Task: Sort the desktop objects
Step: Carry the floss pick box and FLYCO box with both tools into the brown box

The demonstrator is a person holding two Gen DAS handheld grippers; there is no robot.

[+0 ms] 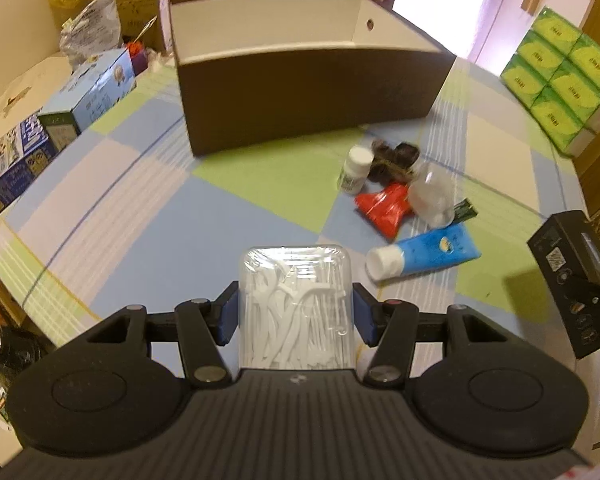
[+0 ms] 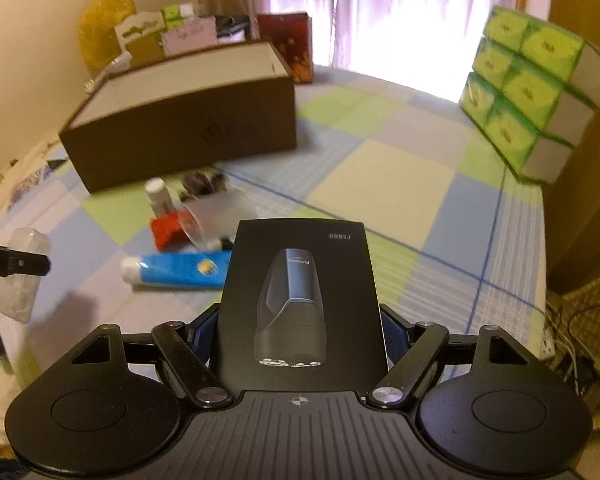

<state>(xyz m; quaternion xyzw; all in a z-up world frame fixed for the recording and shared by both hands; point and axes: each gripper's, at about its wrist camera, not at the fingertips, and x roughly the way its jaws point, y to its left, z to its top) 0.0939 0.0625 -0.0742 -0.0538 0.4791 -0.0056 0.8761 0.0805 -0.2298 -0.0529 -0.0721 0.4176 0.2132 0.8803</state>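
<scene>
My left gripper (image 1: 296,312) is shut on a clear plastic box of white floss picks (image 1: 296,300), held above the checked tablecloth. My right gripper (image 2: 300,328) is shut on a black shaver box (image 2: 300,292); that same box shows at the right edge of the left wrist view (image 1: 568,276). On the cloth lie a blue tube (image 1: 428,254), a red packet (image 1: 386,208), a clear cup (image 1: 432,194) on its side, a small white bottle (image 1: 356,170) and a dark bundle (image 1: 396,158). Behind them stands a large open brown box (image 1: 308,96) with a white inside.
Stacked green tissue packs (image 1: 560,72) stand at the far right. Blue cartons (image 1: 88,92) line the left edge of the table (image 1: 112,184). Bags and boxes crowd the back behind the brown box. Cables lie on the floor (image 2: 572,344) at the right.
</scene>
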